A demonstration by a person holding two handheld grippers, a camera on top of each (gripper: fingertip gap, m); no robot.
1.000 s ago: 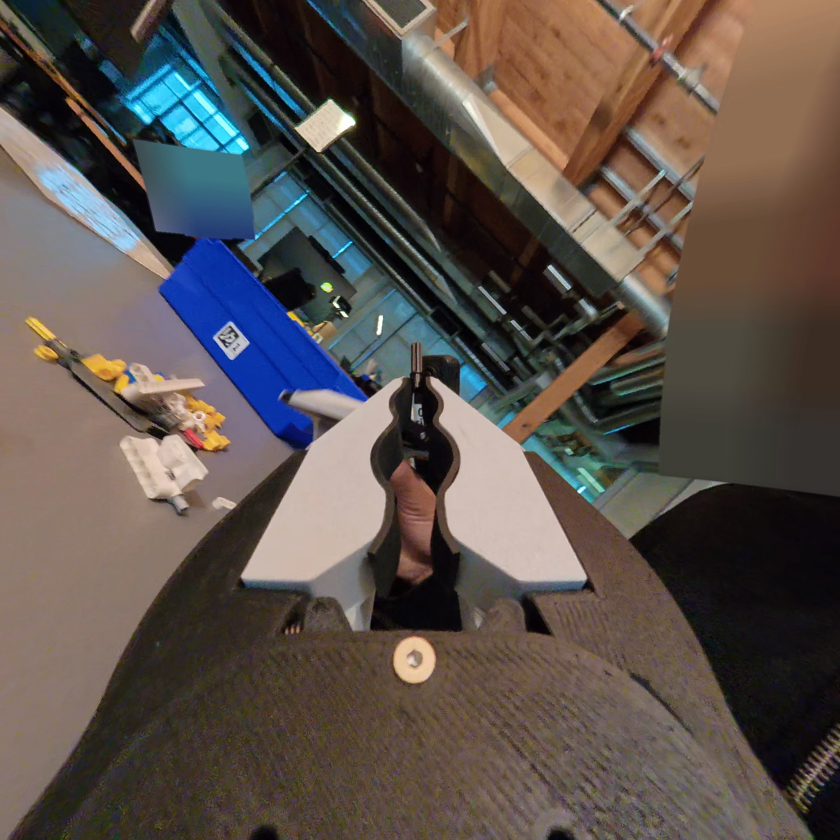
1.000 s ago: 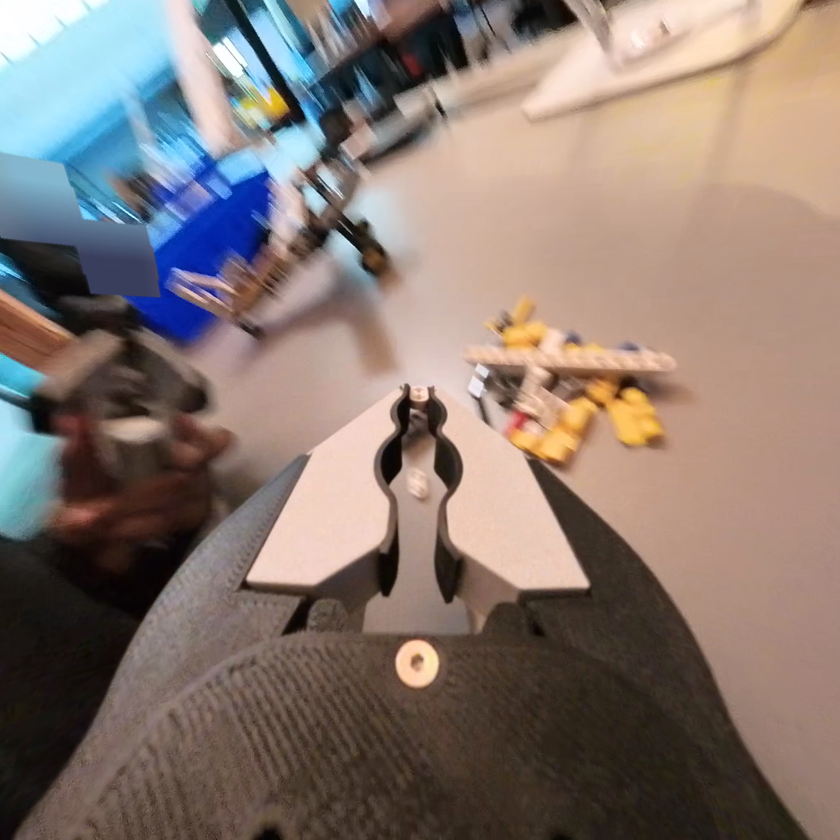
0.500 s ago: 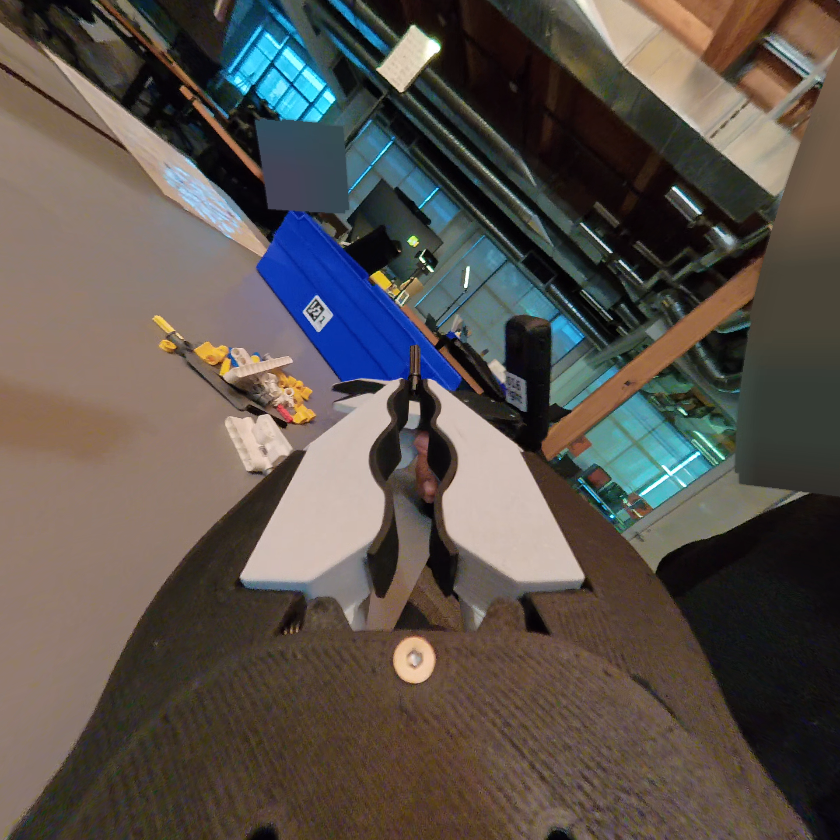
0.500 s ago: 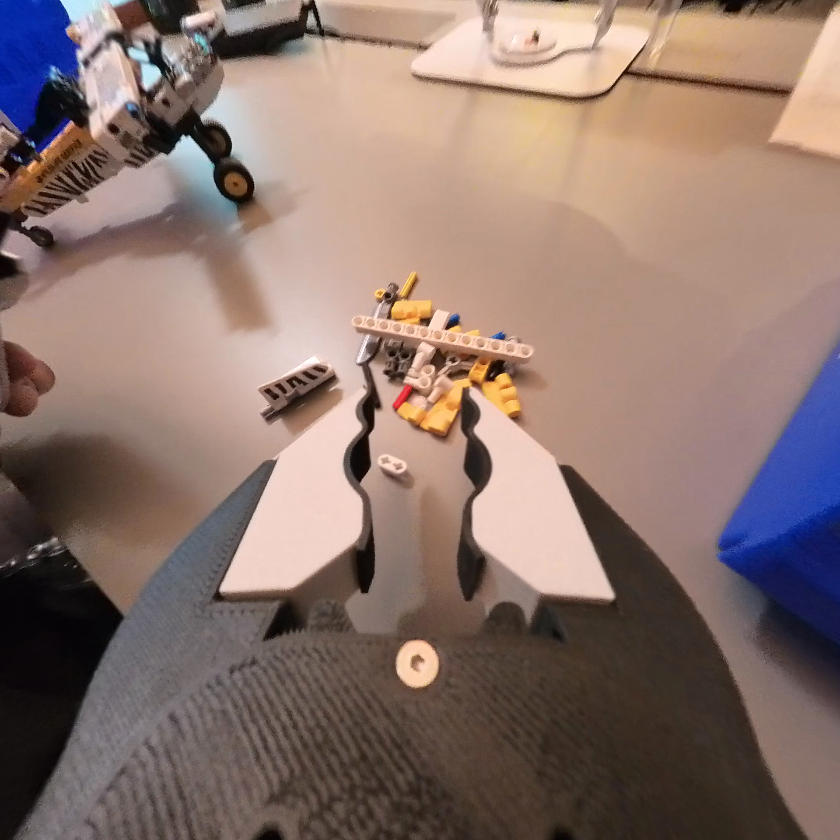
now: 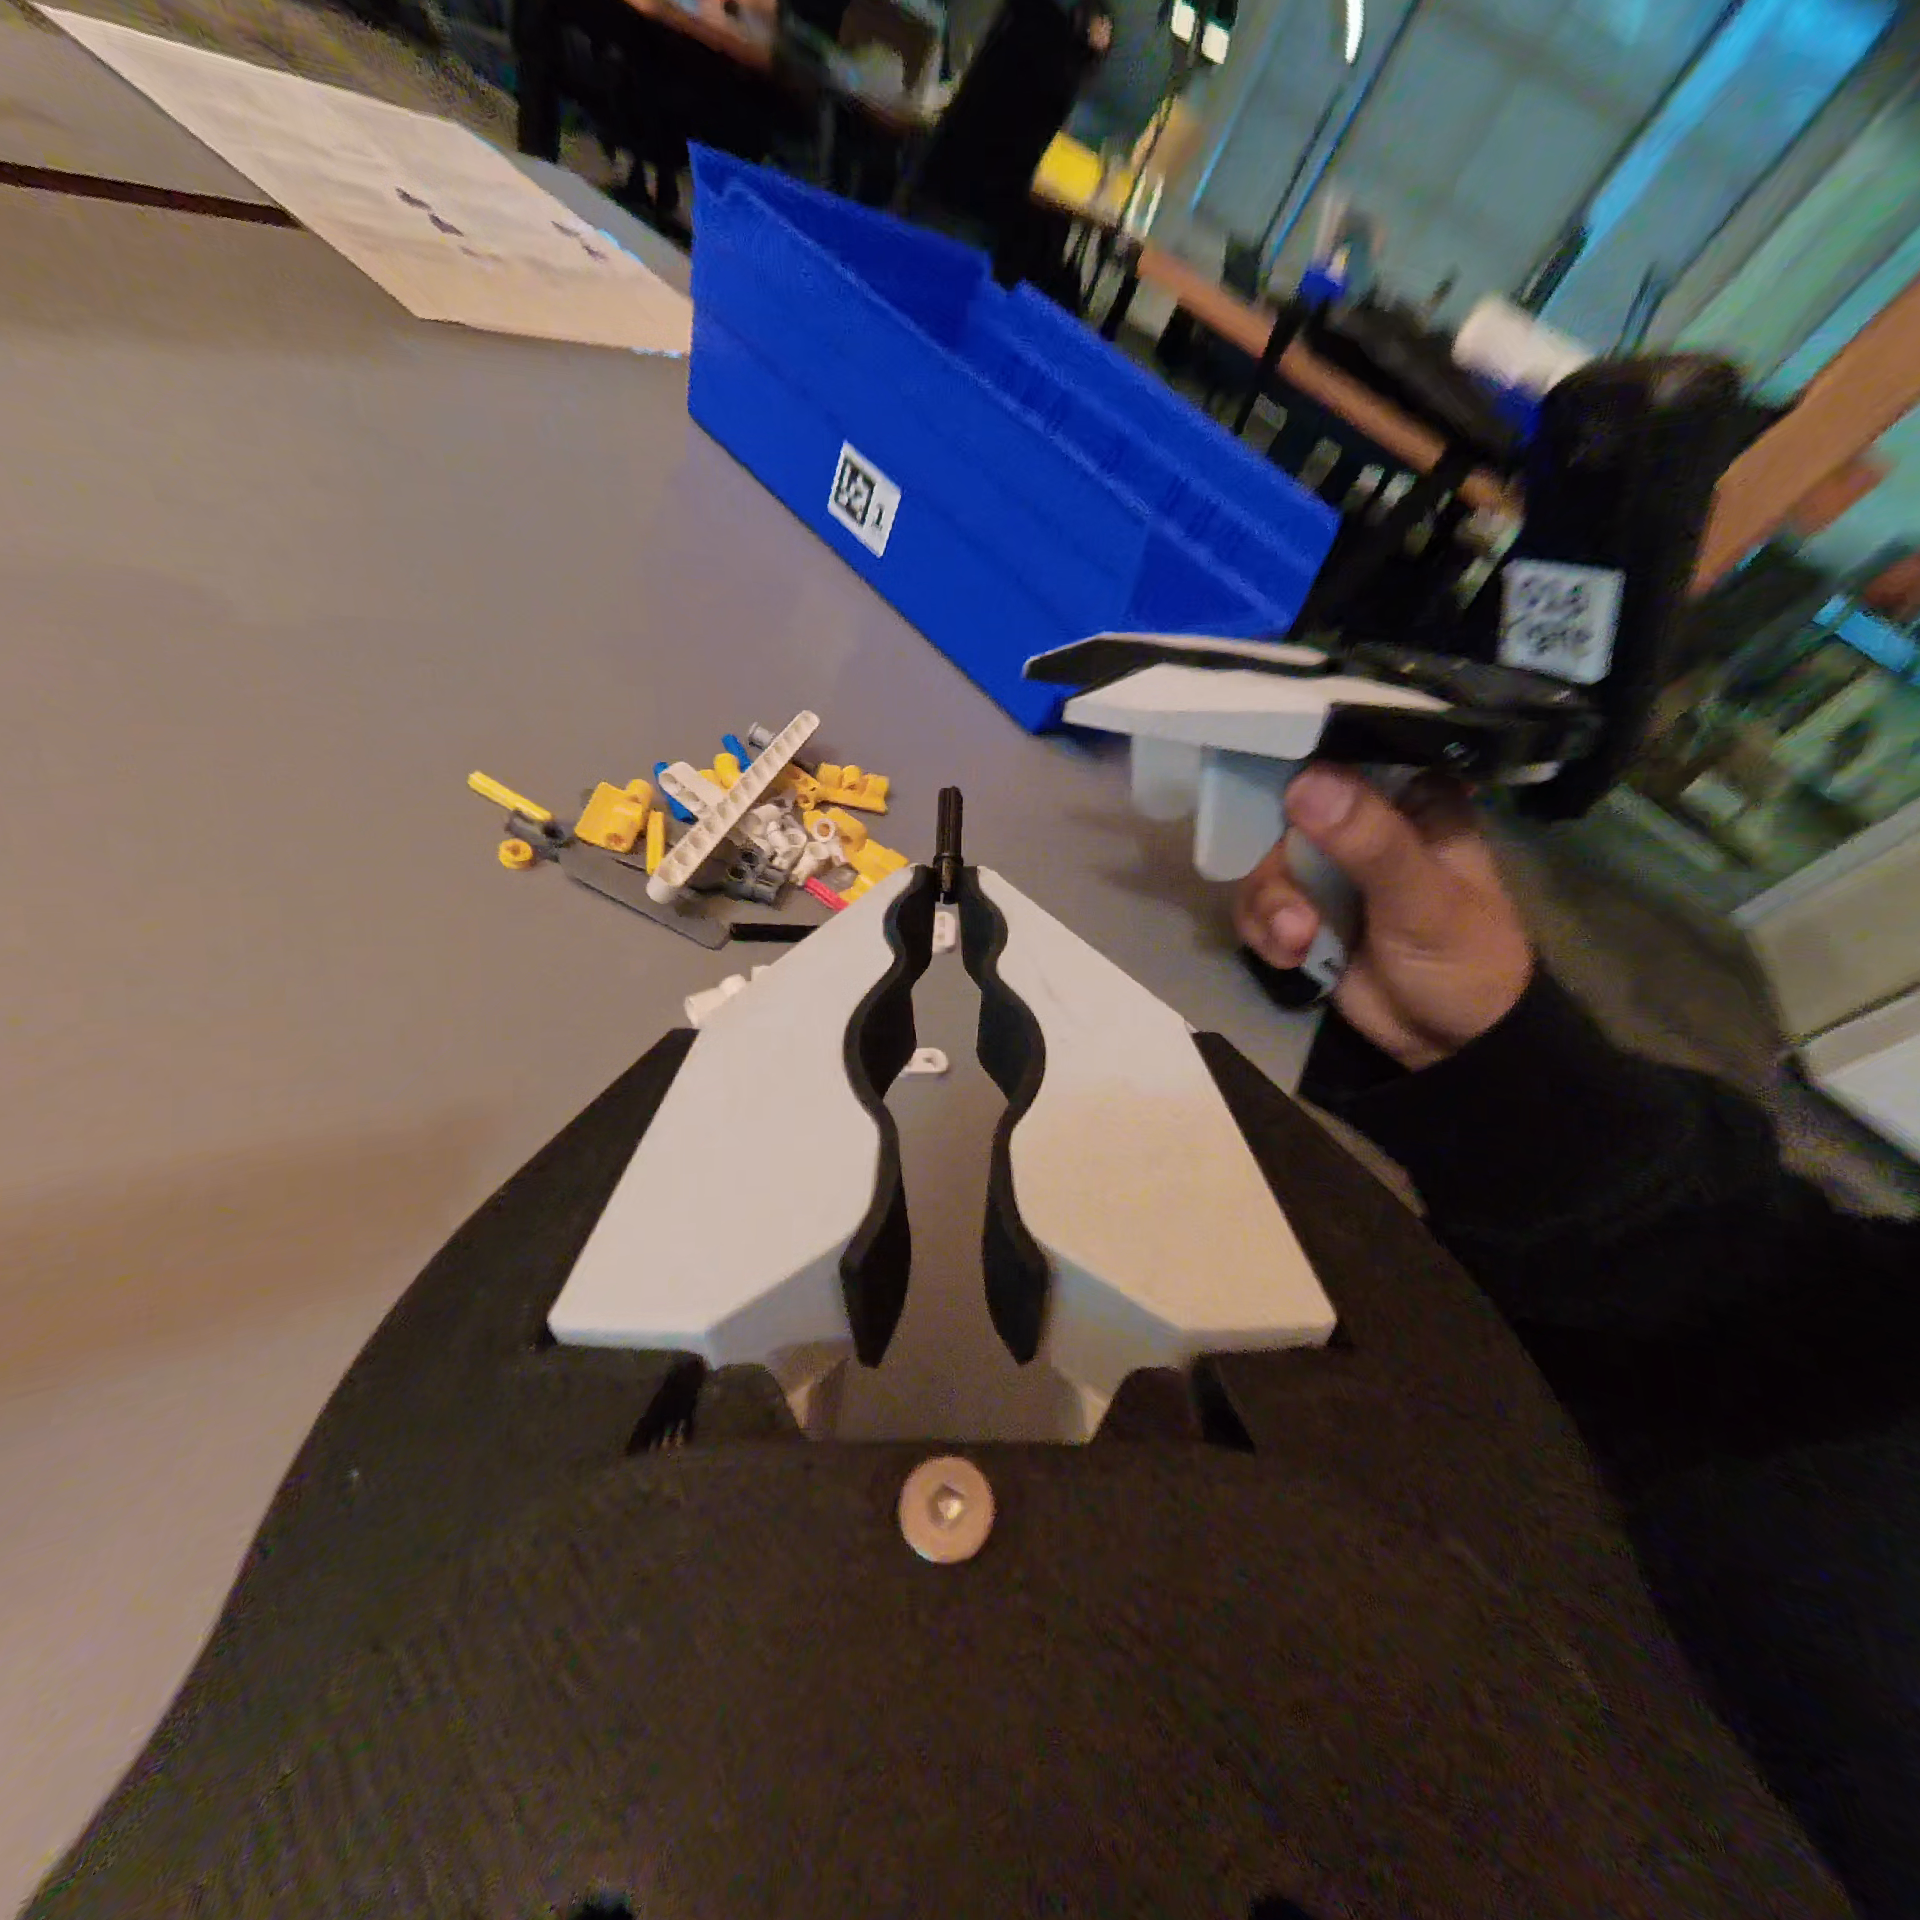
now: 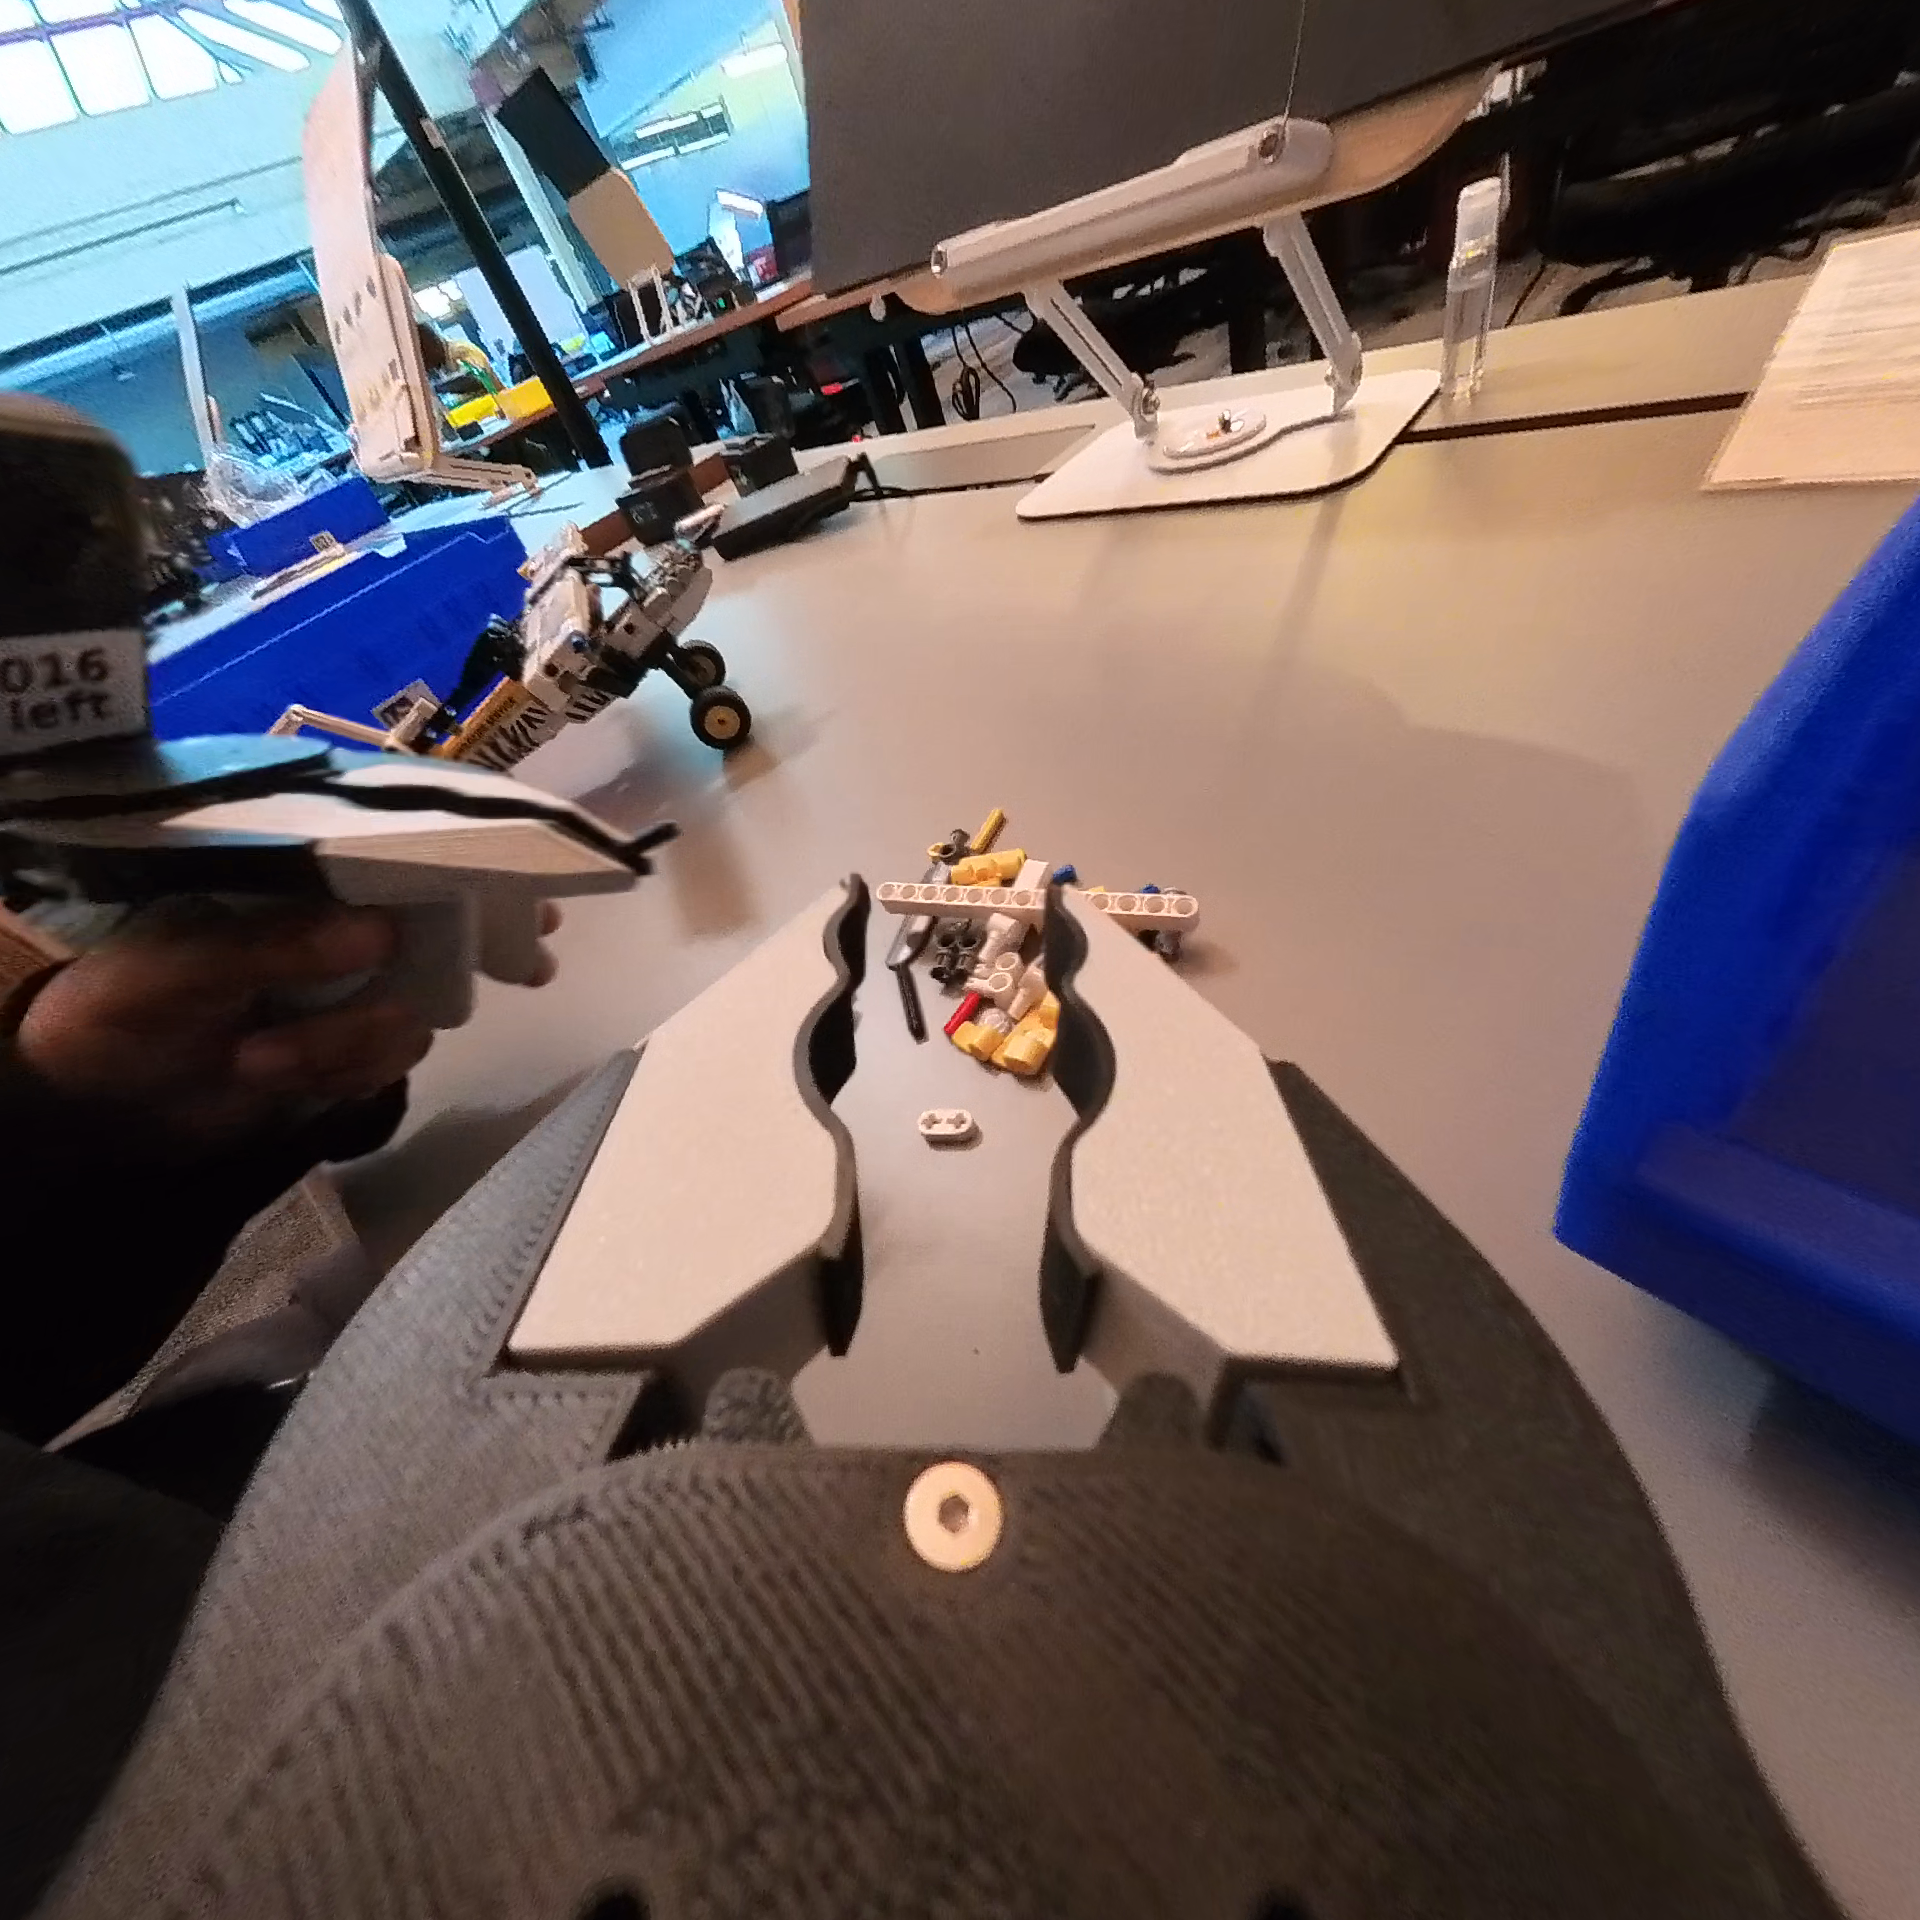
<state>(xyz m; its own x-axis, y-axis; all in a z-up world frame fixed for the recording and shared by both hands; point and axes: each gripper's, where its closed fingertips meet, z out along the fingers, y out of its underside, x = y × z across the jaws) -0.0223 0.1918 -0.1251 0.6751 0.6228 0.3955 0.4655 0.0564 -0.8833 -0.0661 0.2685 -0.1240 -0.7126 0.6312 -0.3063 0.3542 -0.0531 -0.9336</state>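
Left tool [image 5: 948, 883] clenched on a small black pin [image 5: 948, 831]; both tips press its lower end, the rest sticks out past the tips. It hangs above the grey desk [image 5: 260, 623], just near the brick pile [image 5: 727, 821]. From the right wrist view the left tool [image 6: 639, 852] shows side-on at left, the pin poking out at its tip, a hand [image 6: 208, 1018] gripping its handle.

Right tool [image 6: 951, 904] released, jaws well apart, nothing between the pads. Through the gap: the brick pile [image 6: 1018, 966] of yellow, white, grey bits, with a long white holed beam [image 6: 1039, 902] lying across it, a thin black axle [image 6: 909, 997] and a red bit [image 6: 964, 1008]. A small white two-hole link [image 6: 948, 1125] lies alone on the desk, nearer the camera, between the jaws but below them, not touched. In the left wrist view the right tool [image 5: 1049, 675] is off to the right, held by a hand [image 5: 1392, 935] in a dark sleeve.

Blue bin [image 5: 987, 468] behind the pile; its corner [image 6: 1766, 1039] sits right of the right tool. Toy vehicle [image 6: 613, 644] with black wheels farther left on the desk. White monitor stand [image 6: 1226, 436] and paper sheet [image 6: 1829, 364] at the far edge.
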